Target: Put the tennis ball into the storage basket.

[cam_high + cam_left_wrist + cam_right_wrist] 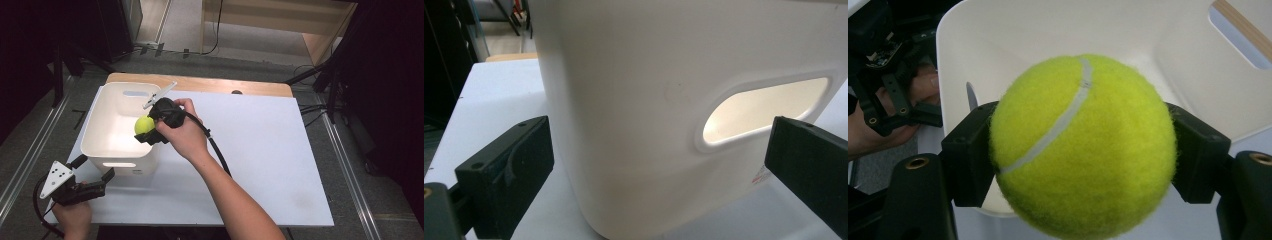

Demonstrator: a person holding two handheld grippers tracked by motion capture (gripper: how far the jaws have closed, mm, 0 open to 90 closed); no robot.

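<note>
Tennis ball (pixel 144 124), bright yellow-green, sits clamped between my right gripper's (pixel 148 128) jaws, held above the white bin's (pixel 95 120) open top near its right wall. Picking up looks done; letting it go into the bin remains. My left gripper (pixel 95 169) waits, jaws apart, just beside the bin's near wall

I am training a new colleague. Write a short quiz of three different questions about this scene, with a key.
1. True or false: the right gripper is shut on the yellow-green felt tennis ball.
2. Where is the ball? A) over the white plastic bin B) on the white tabletop C) on the floor
3. What do the open jaws of the left gripper face?

Key: 1 true; 2 A; 3 the bin's near wall, beside its handle slot.
</note>
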